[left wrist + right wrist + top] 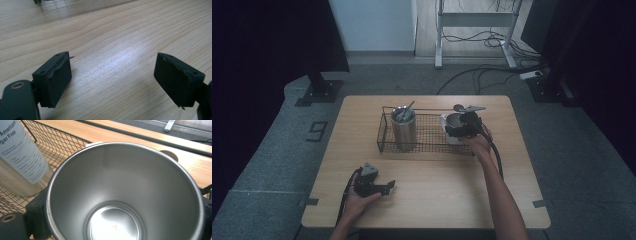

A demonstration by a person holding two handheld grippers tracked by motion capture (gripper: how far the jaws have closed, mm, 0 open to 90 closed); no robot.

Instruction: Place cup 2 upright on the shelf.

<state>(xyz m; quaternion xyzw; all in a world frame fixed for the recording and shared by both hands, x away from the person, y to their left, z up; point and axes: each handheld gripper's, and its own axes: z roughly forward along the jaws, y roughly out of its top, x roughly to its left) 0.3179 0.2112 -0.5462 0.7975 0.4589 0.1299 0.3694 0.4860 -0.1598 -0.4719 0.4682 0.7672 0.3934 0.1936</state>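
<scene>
One wire basket (384,131) held two steel cups: the right gripper (462,126) clamped the empty cup (125,195) at its right end, while the left gripper (112,80) rested wide-jawed on the table (437,200), holding nothing.

Both arms are bare, no sleeves. The left tool (388,188) is matte black, grey three-cornered plate on top, cable trailing; the right tool (462,131) matches. Square black pads (58,81), brass-ringed screw hole.
</scene>
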